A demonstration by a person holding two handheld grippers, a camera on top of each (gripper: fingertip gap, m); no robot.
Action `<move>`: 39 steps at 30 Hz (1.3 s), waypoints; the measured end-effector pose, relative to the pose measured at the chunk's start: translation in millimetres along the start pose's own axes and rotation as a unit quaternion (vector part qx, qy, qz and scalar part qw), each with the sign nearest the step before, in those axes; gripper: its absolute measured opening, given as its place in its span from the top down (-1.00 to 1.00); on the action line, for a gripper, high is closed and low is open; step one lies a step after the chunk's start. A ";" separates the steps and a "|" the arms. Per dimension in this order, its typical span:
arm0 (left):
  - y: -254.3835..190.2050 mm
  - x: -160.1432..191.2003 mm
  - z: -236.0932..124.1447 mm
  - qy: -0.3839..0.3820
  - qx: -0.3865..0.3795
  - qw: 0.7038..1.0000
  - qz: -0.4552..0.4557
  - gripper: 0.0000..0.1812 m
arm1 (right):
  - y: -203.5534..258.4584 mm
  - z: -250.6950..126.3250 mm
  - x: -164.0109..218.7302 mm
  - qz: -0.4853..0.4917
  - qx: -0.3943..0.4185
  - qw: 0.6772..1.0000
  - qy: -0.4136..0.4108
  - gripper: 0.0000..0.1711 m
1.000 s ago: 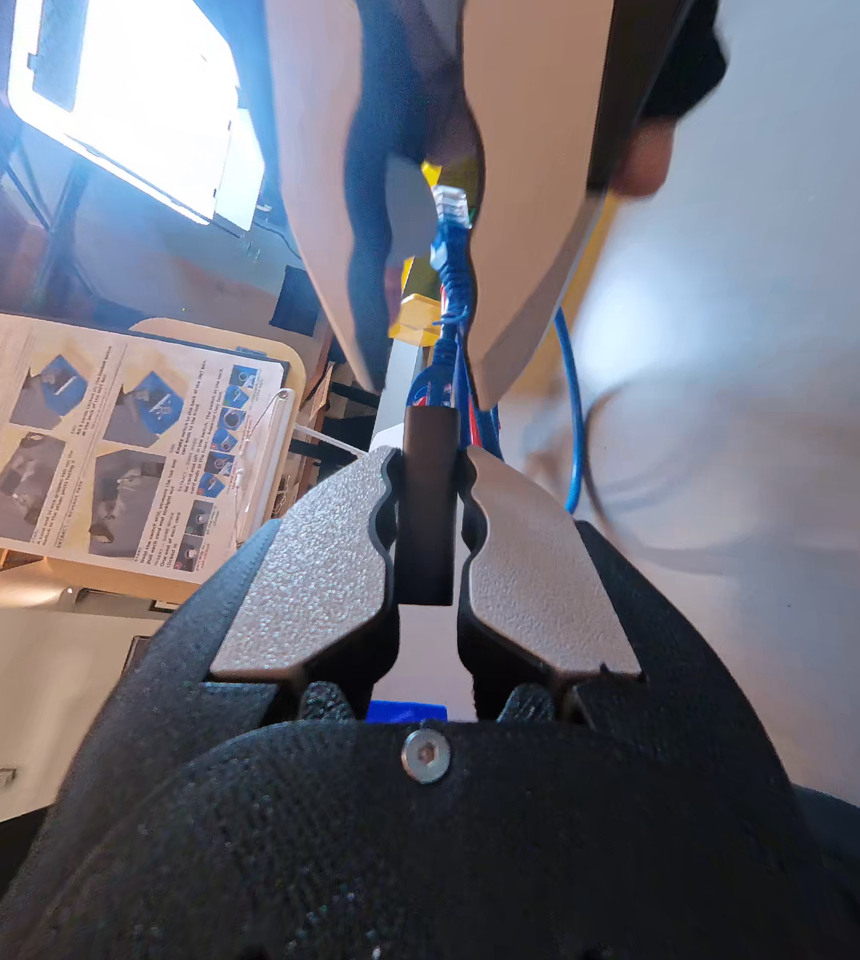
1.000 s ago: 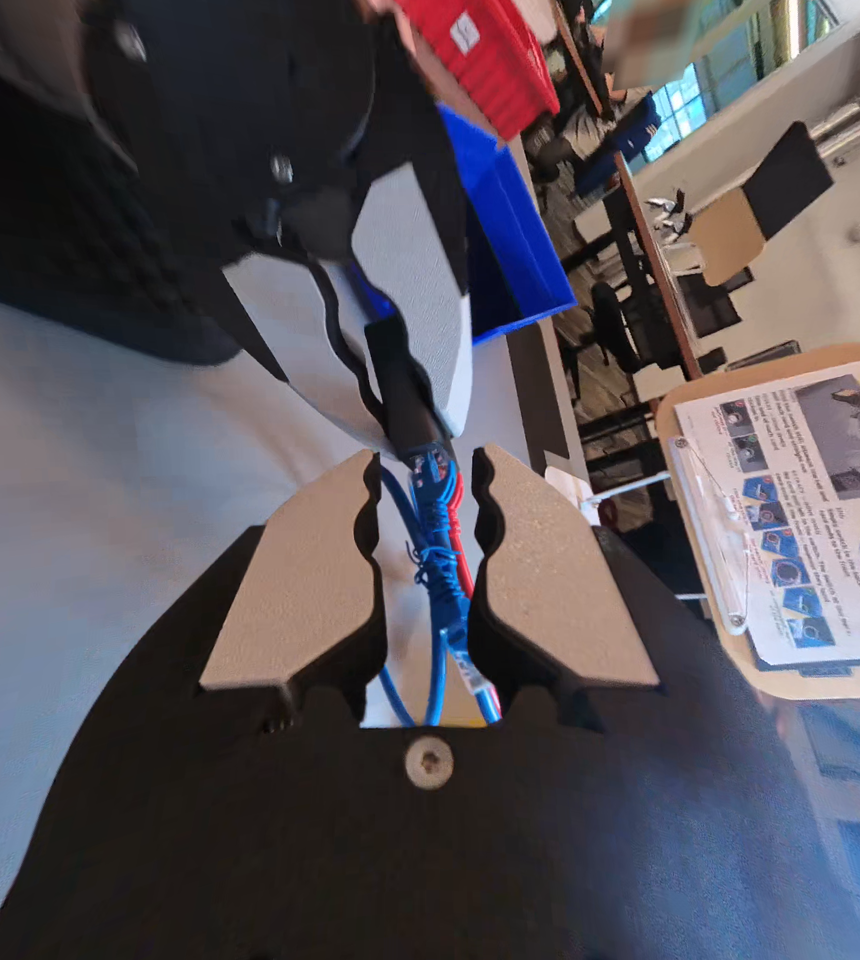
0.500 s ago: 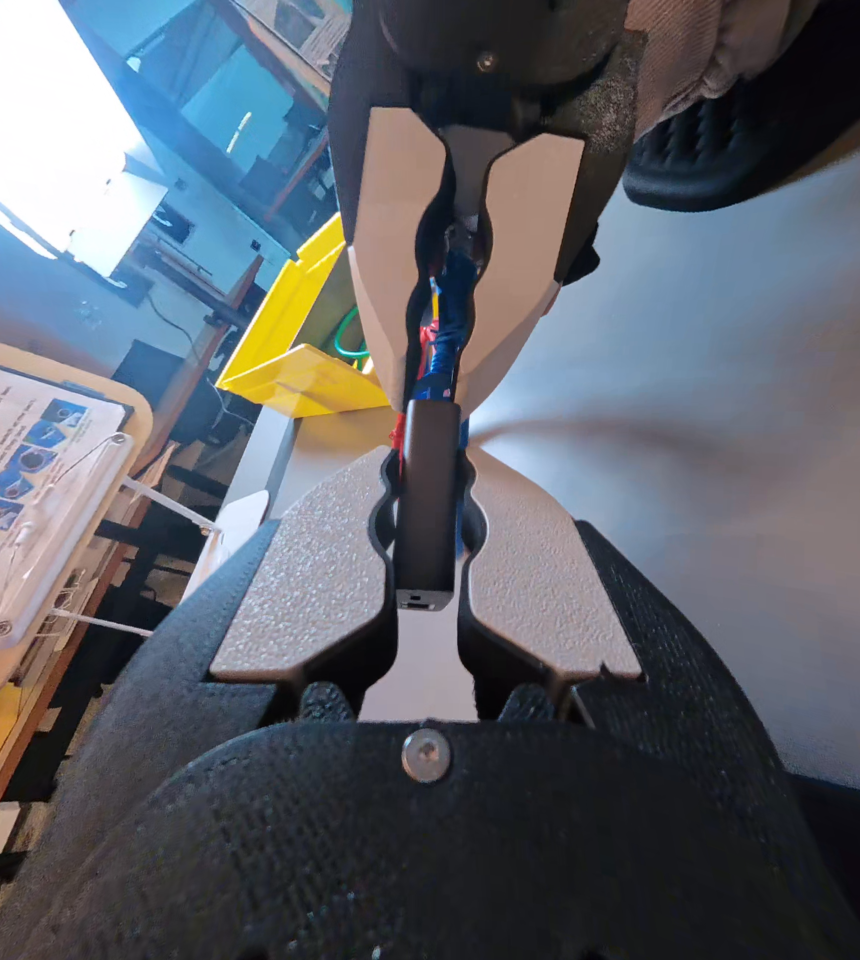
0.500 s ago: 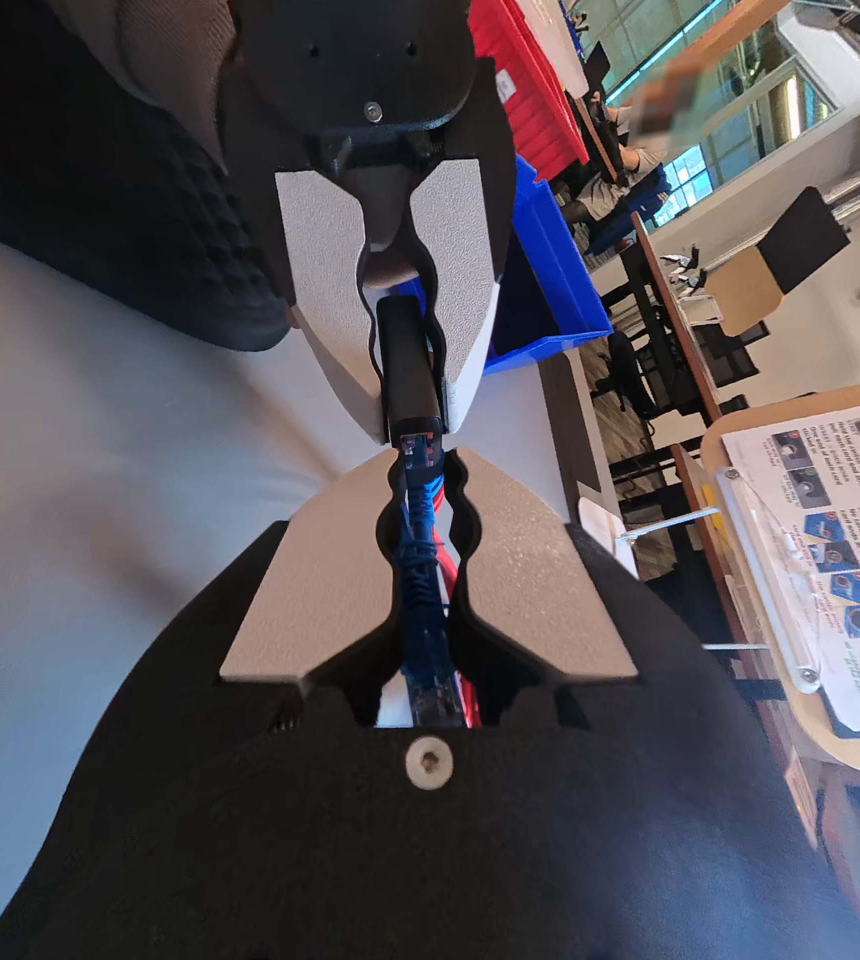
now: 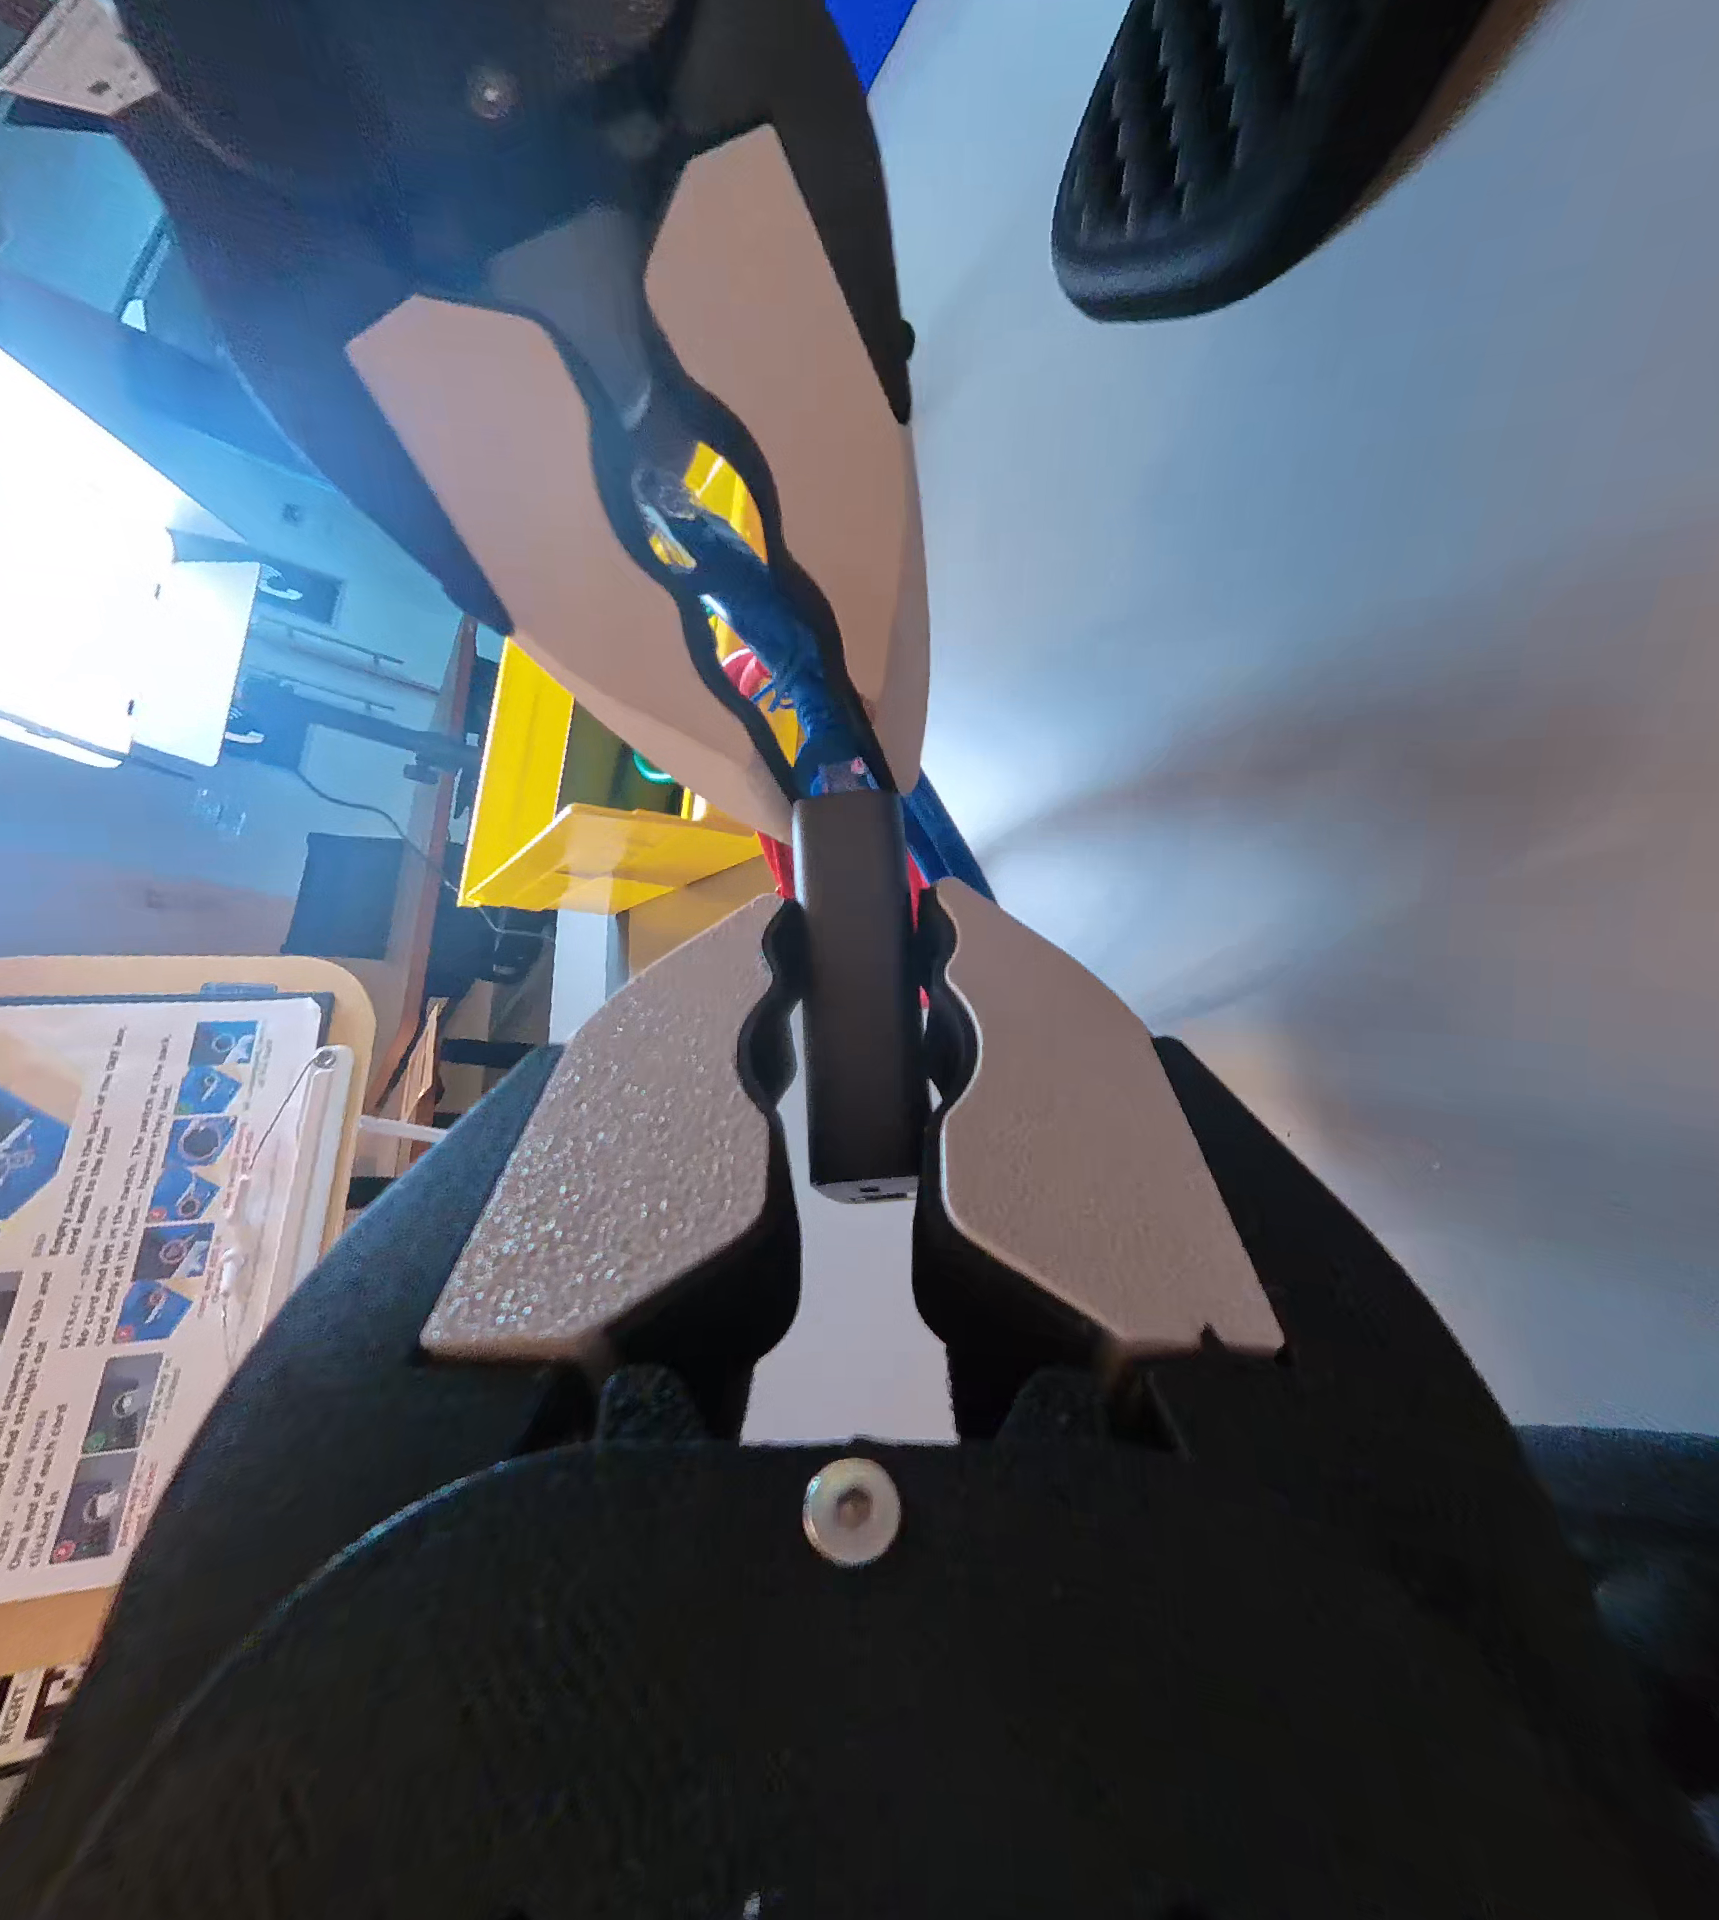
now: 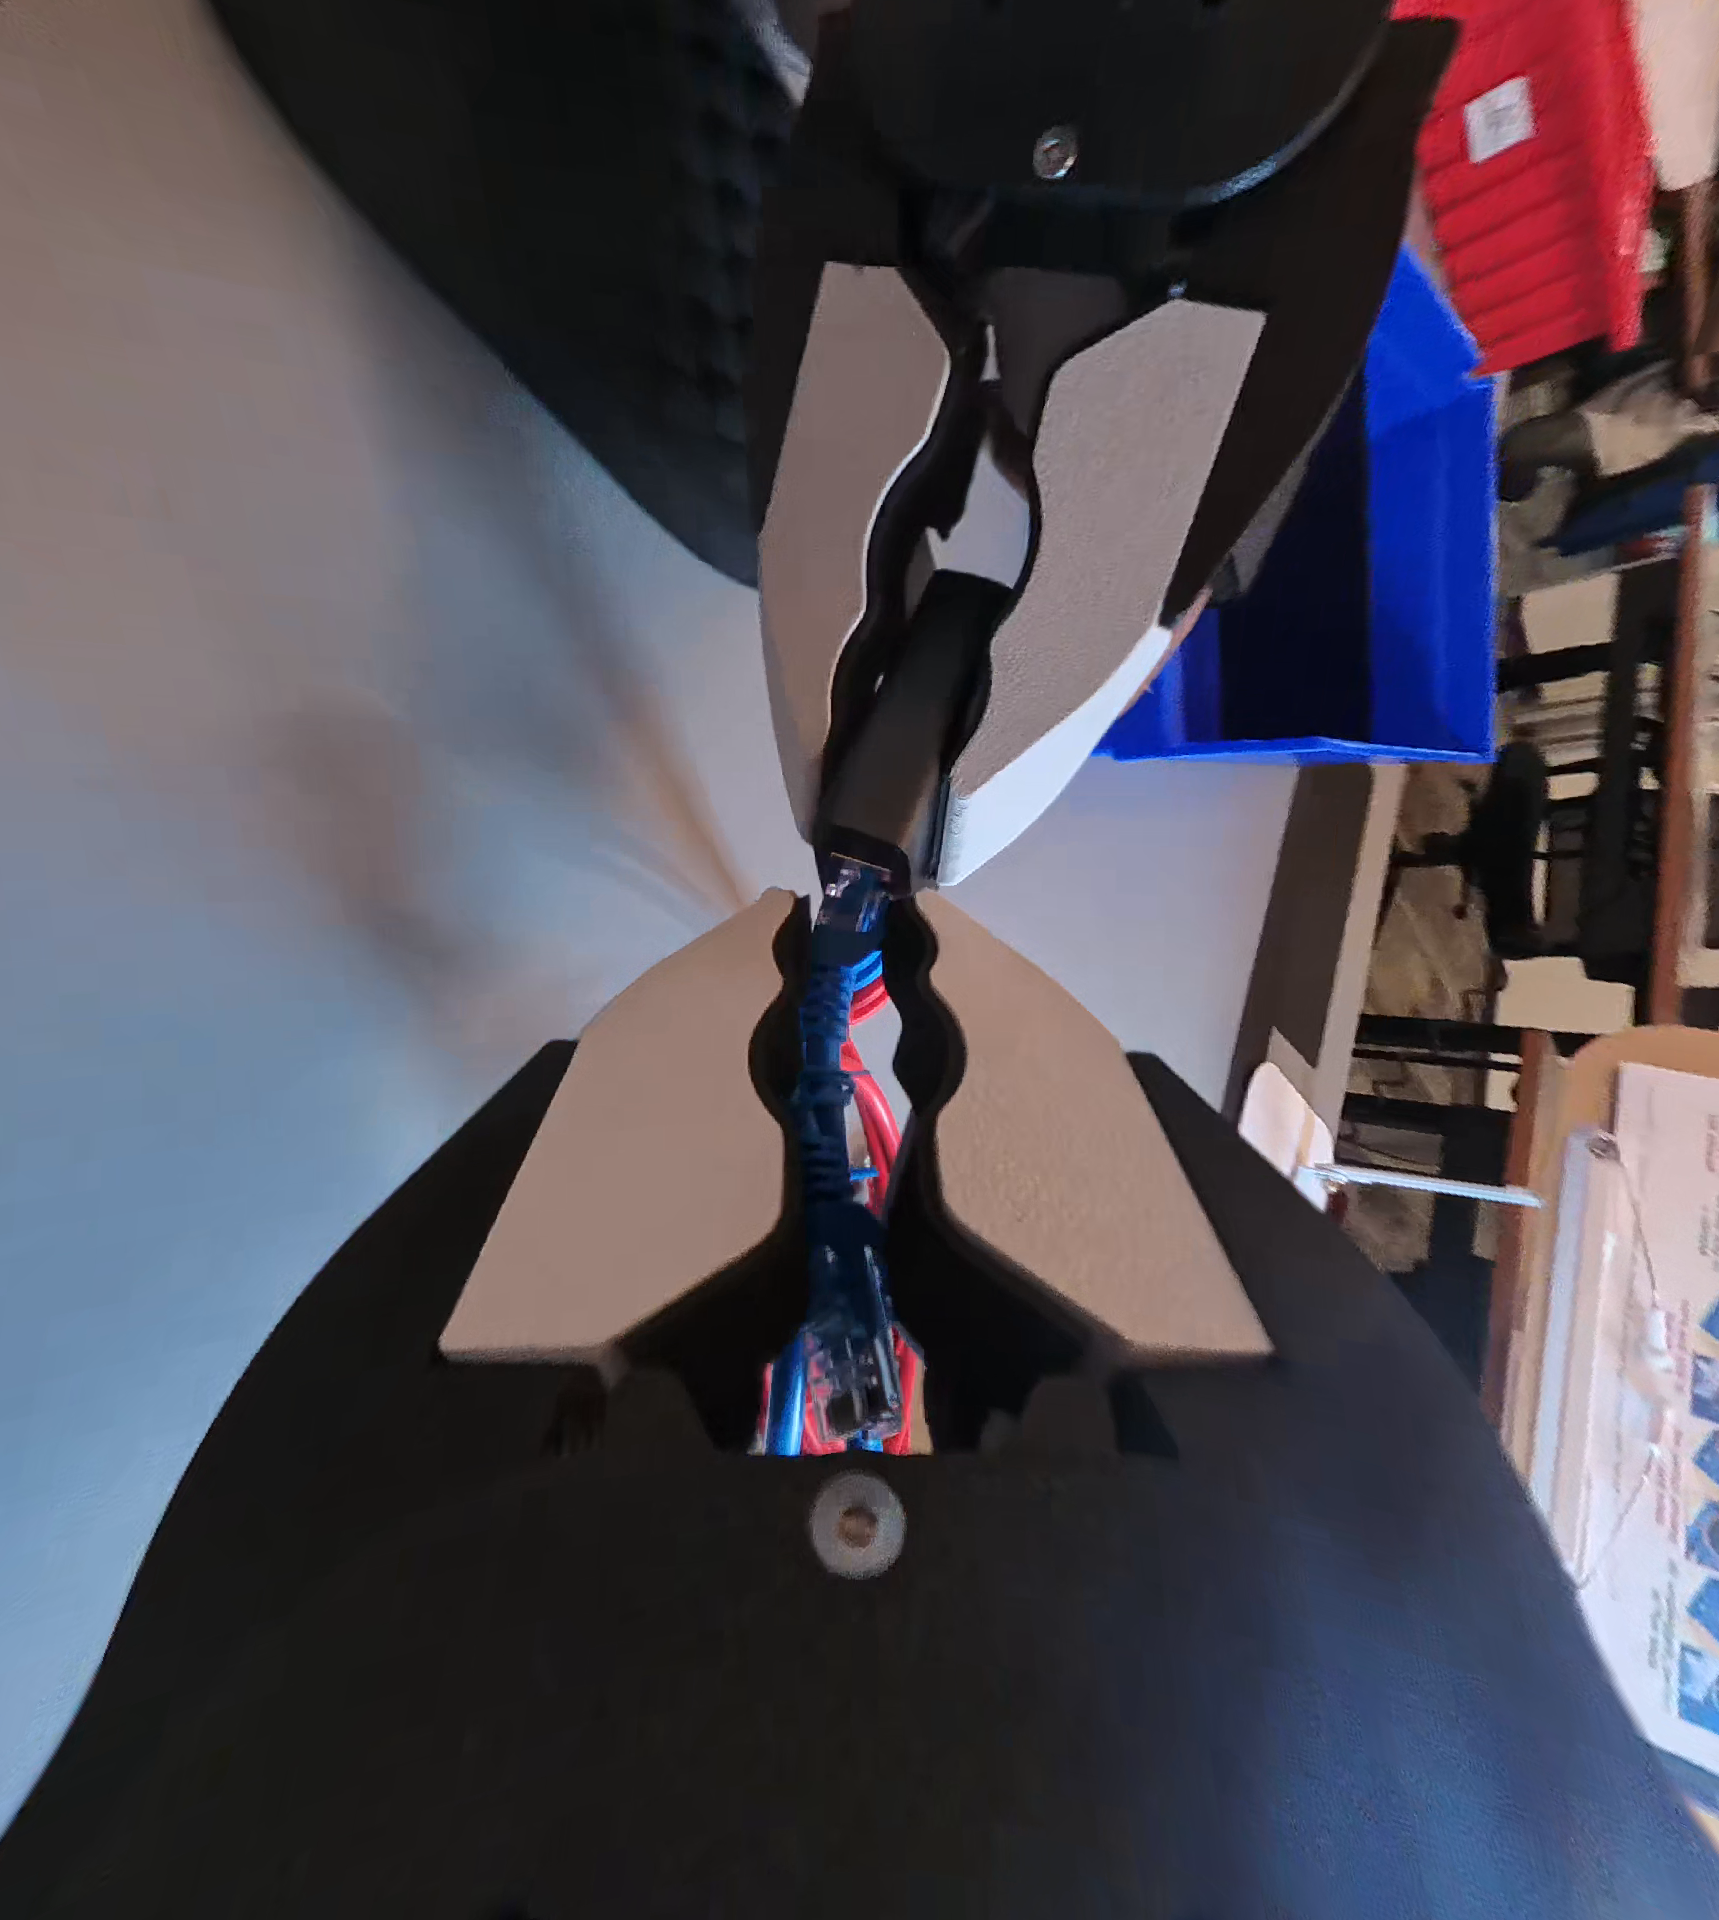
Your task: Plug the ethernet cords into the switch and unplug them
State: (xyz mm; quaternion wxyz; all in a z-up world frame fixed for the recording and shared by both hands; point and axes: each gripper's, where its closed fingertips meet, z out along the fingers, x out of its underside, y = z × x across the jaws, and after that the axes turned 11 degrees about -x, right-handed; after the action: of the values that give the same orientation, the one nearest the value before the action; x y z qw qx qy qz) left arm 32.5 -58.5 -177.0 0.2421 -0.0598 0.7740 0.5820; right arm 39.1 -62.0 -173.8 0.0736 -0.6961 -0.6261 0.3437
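Note:
My left gripper (image 5: 860,899) is shut on the slim black switch (image 5: 860,1039), seen end-on between its pads. My right gripper (image 6: 847,899) is shut on a blue ethernet cord (image 6: 824,1049). The cord's clear plug (image 6: 850,888) meets the near end of the switch (image 6: 902,707); how far it sits in the port is hidden. The two grippers face each other tip to tip above the white table (image 5: 1406,935). The right gripper (image 5: 850,800) shows above in the left wrist view, the left gripper (image 6: 881,847) above in the right wrist view. Red cords (image 6: 876,1101) run beside the blue one.
A yellow bin (image 5: 606,842) stands at the table's edge. A blue bin (image 6: 1406,582) and a red bin (image 6: 1541,187) stand beyond the left gripper. A printed instruction sheet (image 5: 86,1247) lies on a wooden side table. A black textured pad (image 5: 1229,156) lies on the table.
My right gripper has closed on the blue cord and drawn up to the switch. Both views have tilted since half a second ago. The left gripper still holds the switch.

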 end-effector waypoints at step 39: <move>30.4 32.0 -14.6 0.050 -0.077 0.993 -0.068 0.77 | -22.7 -82.7 257.6 0.253 0.244 0.908 0.229 0.75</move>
State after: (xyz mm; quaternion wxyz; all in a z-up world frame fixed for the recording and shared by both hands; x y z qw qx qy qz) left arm -11.3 -56.5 -161.7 0.2368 -0.1596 0.7324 0.6180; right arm 62.6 207.4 -198.9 0.2930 -0.8507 -0.2920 0.3243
